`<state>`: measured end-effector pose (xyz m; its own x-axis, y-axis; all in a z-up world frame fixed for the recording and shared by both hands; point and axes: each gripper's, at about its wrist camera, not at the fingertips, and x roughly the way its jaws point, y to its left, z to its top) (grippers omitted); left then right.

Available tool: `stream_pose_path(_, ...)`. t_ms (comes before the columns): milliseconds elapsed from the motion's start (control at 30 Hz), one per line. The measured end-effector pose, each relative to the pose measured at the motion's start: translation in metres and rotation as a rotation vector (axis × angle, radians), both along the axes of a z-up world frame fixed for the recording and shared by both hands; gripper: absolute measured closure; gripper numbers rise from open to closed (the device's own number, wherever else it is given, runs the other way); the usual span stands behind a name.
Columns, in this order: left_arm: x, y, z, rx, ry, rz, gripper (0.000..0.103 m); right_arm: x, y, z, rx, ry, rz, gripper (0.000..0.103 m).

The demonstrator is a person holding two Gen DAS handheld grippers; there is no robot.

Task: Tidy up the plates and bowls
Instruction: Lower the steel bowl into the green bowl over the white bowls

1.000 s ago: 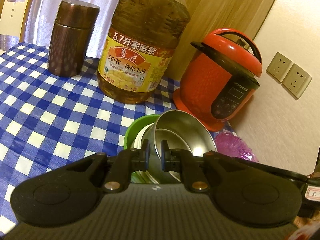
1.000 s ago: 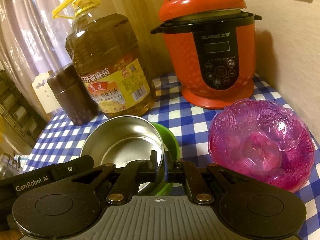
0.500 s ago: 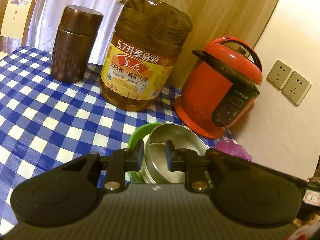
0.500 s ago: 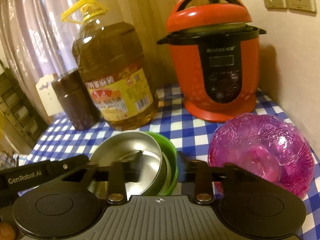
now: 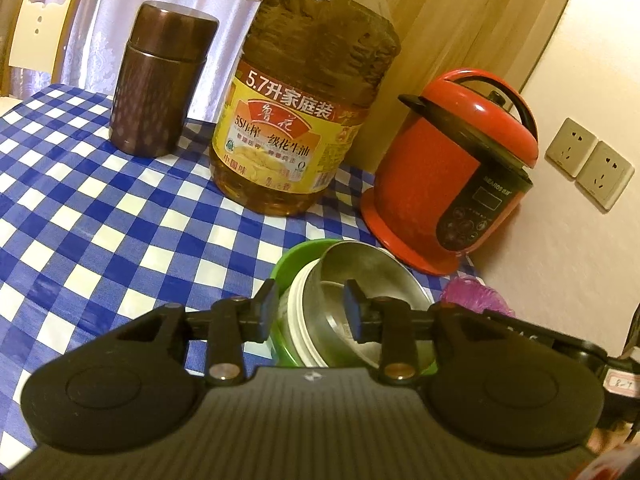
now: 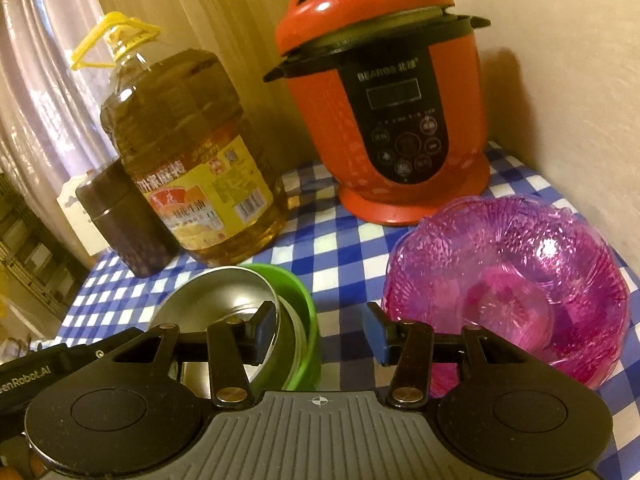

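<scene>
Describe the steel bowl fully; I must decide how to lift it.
The steel bowl is shiny bare metal, round and empty. It sits tilted, nested in a white-rimmed bowl inside the green bowl, on the checked cloth before the oil bottle. Both open grippers straddle its rim without gripping.

Blue-and-white checked tablecloth [image 5: 100, 216], green bowl [image 6: 298, 292], translucent magenta bowl [image 6: 508, 280], red-and-black cooker [image 6: 384, 120], brown canister [image 5: 160, 80].

oil bottle [image 5: 296, 120]: yellow label, upright on checked bench [image 5: 100, 216] | brown canister [image 5: 160, 80]: just left of bottle | red cooker [image 6: 388, 112]: by wall, right of bottle | wall sockets [image 5: 590, 162] | chair [image 5: 40, 28] and curtain [image 5: 120, 4] behind
</scene>
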<state>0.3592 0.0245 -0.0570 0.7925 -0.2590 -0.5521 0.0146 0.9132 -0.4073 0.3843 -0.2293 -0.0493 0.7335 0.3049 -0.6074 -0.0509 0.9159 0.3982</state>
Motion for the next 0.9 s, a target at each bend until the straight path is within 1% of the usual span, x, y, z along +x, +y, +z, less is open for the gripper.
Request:
stream_pose_path(133, 0.001, 0.000, -0.002, 0.001, 0.006, 0.004, 0.071, 0.003, -0.002, -0.005, 0.008, 0.019, 0.001, 0.054)
stream_pose_path(533, 0.004, 0.002, -0.009, 0.009, 0.035, 0.014, 0.071, 0.002, 0.002, -0.007, -0.003, 0.028, 0.028, 0.054)
stream_pose_path(833, 0.006, 0.001, -0.014, 0.013, 0.051, 0.012, 0.071, 0.003, 0.005, -0.008, -0.024, 0.033, 0.043, 0.054)
stream_pose_path(900, 0.007, 0.002, -0.015, 0.014, 0.058, 0.015, 0.071, 0.003, 0.007, -0.009, -0.044, 0.037, 0.048, 0.054)
